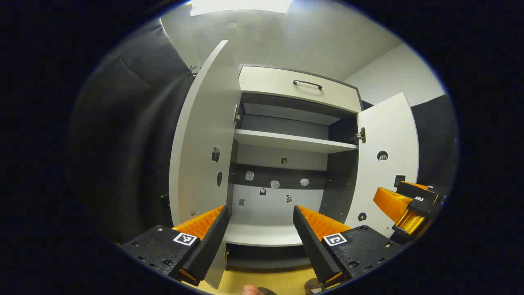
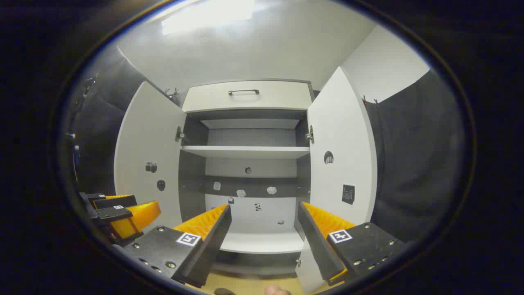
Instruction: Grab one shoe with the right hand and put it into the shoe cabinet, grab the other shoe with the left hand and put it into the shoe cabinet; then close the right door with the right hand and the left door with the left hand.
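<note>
The white shoe cabinet (image 1: 286, 141) stands in front of me with its left door (image 1: 200, 155) and right door (image 1: 387, 164) both swung wide. Its shelves are bare. My left gripper (image 1: 260, 209) is open, holds nothing and points at the bottom shelf (image 1: 262, 235). In the right gripper view my right gripper (image 2: 264, 205) is likewise open, with nothing in it, facing the same cabinet (image 2: 245, 151). Each gripper shows beside the other: the right gripper (image 1: 393, 205) and the left gripper (image 2: 139, 215). Small dark and pale slivers (image 1: 313, 284) lie at the lower edge on the floor; I cannot tell whether they are shoes.
A drawer with a dark handle (image 1: 307, 84) tops the cabinet. Black cloth walls hang on both sides. The wooden floor (image 1: 278, 282) runs in front of the cabinet base. In the right gripper view the doors (image 2: 147, 164) (image 2: 339, 155) flank the opening.
</note>
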Motion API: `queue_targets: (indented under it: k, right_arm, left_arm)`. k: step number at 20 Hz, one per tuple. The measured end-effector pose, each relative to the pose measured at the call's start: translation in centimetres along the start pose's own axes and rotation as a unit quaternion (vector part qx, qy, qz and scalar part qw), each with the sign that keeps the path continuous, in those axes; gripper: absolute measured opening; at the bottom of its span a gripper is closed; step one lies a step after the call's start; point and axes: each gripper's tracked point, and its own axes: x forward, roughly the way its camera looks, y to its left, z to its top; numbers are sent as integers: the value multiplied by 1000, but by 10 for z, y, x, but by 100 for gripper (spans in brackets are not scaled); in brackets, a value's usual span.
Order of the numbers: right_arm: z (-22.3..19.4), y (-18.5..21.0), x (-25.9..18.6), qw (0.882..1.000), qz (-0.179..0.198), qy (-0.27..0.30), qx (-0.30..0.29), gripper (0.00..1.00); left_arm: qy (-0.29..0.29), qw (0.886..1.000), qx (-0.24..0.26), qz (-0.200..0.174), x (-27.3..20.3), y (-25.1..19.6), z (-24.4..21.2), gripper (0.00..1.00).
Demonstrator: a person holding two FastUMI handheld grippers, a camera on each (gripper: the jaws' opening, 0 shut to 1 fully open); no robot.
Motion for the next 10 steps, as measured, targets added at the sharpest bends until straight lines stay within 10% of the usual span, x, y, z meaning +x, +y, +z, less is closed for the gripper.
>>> queue_targets:
  k: [10]
  right_arm:
    - [-3,0,0,1000,8,5,0,98]
  left_arm:
    - [2,1000,2,7,-7,-8,-2,96]
